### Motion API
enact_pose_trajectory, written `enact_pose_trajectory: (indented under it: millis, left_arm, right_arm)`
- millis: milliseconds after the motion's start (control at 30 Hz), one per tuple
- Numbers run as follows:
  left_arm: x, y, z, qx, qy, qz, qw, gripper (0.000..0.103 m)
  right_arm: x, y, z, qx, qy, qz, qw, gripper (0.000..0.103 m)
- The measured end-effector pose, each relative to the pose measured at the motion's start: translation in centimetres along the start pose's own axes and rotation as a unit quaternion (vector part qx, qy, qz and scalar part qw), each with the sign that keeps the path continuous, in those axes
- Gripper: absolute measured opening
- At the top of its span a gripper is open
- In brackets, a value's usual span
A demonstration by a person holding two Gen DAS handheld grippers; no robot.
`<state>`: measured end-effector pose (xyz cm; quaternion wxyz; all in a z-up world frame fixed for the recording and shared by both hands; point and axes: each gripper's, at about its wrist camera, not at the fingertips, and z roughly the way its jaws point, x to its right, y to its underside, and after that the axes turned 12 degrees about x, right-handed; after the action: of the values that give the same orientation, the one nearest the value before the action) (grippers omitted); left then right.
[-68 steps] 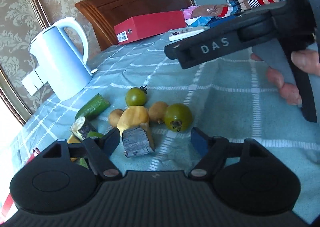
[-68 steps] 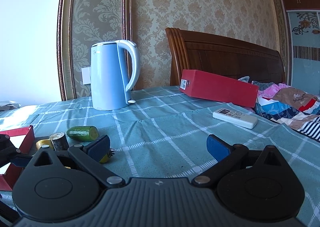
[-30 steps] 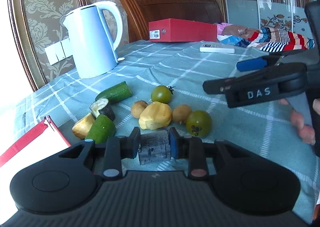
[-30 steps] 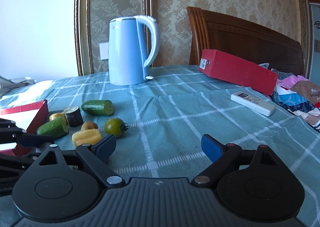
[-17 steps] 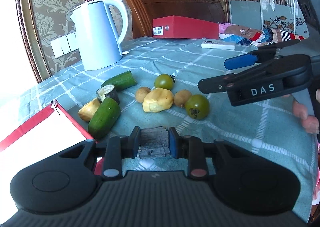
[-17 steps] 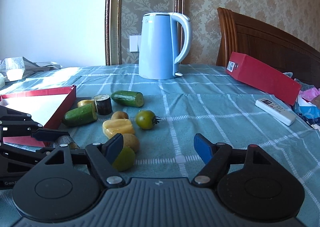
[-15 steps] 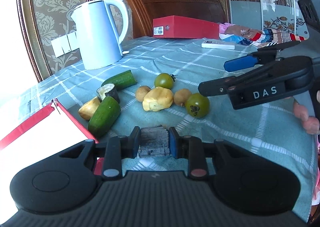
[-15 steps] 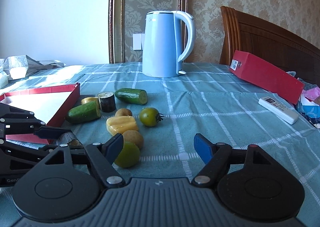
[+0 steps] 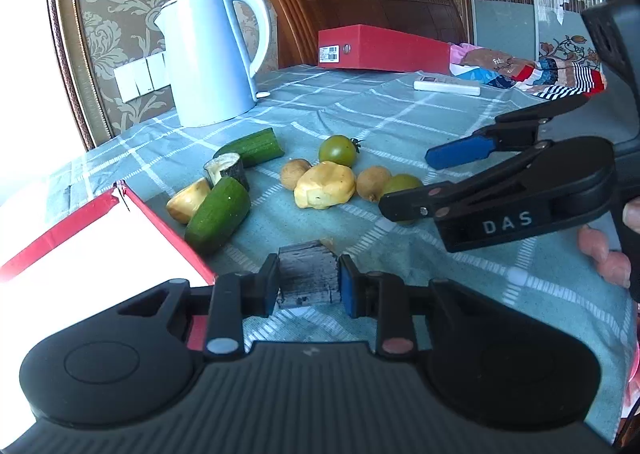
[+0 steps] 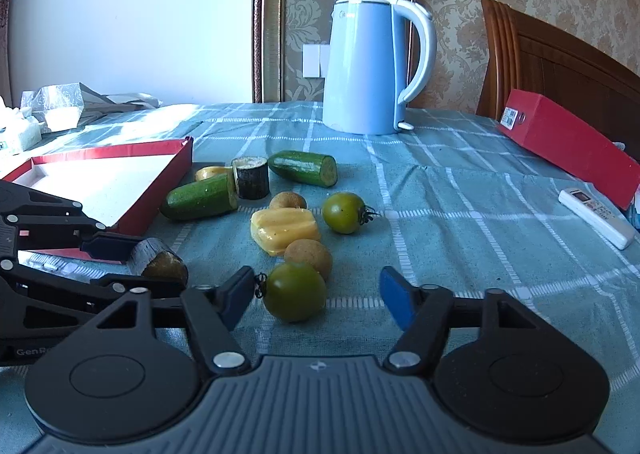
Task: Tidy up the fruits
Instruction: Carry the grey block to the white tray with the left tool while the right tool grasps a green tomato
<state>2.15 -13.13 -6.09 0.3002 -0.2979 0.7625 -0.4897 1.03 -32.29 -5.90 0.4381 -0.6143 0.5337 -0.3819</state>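
My left gripper (image 9: pixel 309 282) is shut on a dark-skinned cut chunk (image 9: pixel 308 275), held just above the cloth beside the red tray (image 9: pixel 80 238); the chunk also shows in the right wrist view (image 10: pixel 160 260). My right gripper (image 10: pixel 318 296) is open, its jaws either side of a green tomato (image 10: pixel 294 291). Behind lie a brown round fruit (image 10: pixel 309 254), a yellow piece (image 10: pixel 285 230), another green tomato (image 10: pixel 344 212), two cucumber pieces (image 10: pixel 200 196) (image 10: pixel 304 167) and a dark cut chunk (image 10: pixel 251 177).
A blue kettle (image 10: pixel 370 66) stands at the back. A red box (image 10: pixel 568 142) and a white remote (image 10: pixel 598 217) lie at the right. Crumpled bags (image 10: pixel 68 104) sit far left. Folded clothes (image 9: pixel 532 70) lie past the remote.
My left gripper closed on the dark chunk and carried it back toward the red tray. My right gripper came down and in, and now its open jaws flank the near green tomato.
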Motion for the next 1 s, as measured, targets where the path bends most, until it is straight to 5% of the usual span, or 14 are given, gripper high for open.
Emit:
enact_pose_trajectory:
  millis: [33, 200, 600, 700, 833, 1000]
  left_arm:
    - [0.0, 0.0, 0.0, -0.001, 0.000, 0.000, 1.0000, 0.027]
    - [-0.4, 0.1, -0.2, 0.003, 0.000, -0.009, 1.0000, 0.027]
    - [-0.5, -0.4, -3.9, 0.057, -0.003, -0.019, 0.9982, 0.027]
    - [-2.2, -1.4, -6.5, 0.084, -0.005, -0.053, 0.9950, 0.027]
    - [-6.5, -1.9, -9.2, 0.100, -0.080, -0.058, 0.9901, 0.027]
    - [-14.6, 0.2, -9.2, 0.044, -0.209, -0.108, 0.9709, 0.027]
  right_arm:
    - [0.1, 0.1, 0.4, -0.009, -0.004, 0.006, 1.000, 0.048]
    - [-0.4, 0.3, 1.5, -0.019, -0.008, 0.011, 1.000, 0.035]
    - [-1.4, -0.3, -0.5, 0.028, 0.021, -0.005, 0.999, 0.035]
    - [-2.4, -1.3, -1.2, 0.054, 0.011, -0.008, 0.998, 0.035]
    - [-4.3, -2.9, -1.2, 0.074, -0.017, -0.018, 0.997, 0.035]
    - [-7.5, -4.5, 0.7, 0.074, -0.067, -0.026, 0.995, 0.035]
